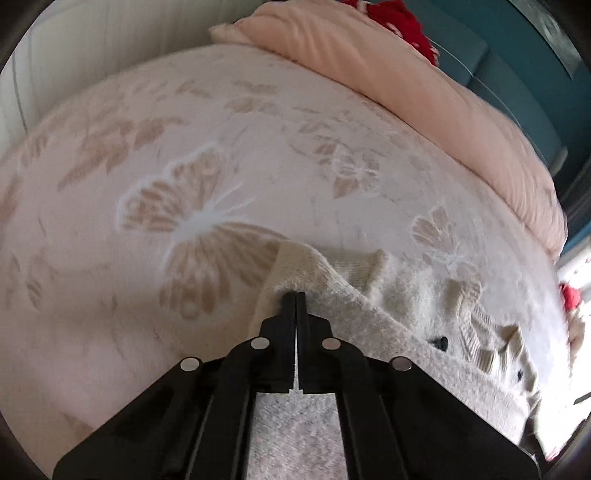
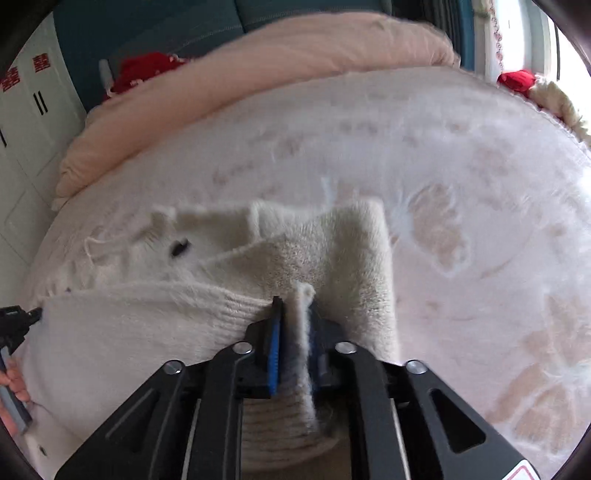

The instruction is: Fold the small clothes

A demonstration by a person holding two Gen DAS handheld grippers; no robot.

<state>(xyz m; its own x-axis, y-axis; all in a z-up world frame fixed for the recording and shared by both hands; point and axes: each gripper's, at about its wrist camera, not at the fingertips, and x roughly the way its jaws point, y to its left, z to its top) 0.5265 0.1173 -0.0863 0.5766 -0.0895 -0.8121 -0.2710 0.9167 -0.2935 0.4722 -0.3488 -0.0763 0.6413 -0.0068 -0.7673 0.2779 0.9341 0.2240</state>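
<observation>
A bed (image 1: 229,110) fills the left wrist view, covered in a pale pink blanket (image 1: 129,332) patterned with beige butterflies and leaves. Along its far side lies a rolled peach quilt (image 1: 424,92), something red (image 1: 402,22) sits behind it, and a teal headboard (image 1: 476,59) shows beyond. In close, the left hand-held gripper (image 1: 295,295) has its black fingers pressed flat together, and their tips pinch a fold of the cream knitted sweater (image 1: 406,332). That sweater spreads from the fingertips down to the lower right of the picture, fluffy, with ribbed edges and small dark spots on it. It passes under the gripper too.

Over to the right wrist view: same bed, the blanket (image 2: 461,166) washed out by light from the right, the quilt (image 2: 258,66) curving across the top, white cupboard doors (image 2: 33,110) with red paper cut-outs at far left. The right hand-held gripper (image 2: 295,306) is nearly closed, and there it is, a thick ribbed edge of the sweater (image 2: 147,325) clamped between its blue pads (image 2: 273,350). The knit is stretched away to the left, where the other gripper (image 2: 35,314) grips the opposite corner, fingers of a person's hand (image 2: 16,380) just visible beneath it. Beyond the pads, a folded panel of the sweater lies draped on the bed, blurred.
</observation>
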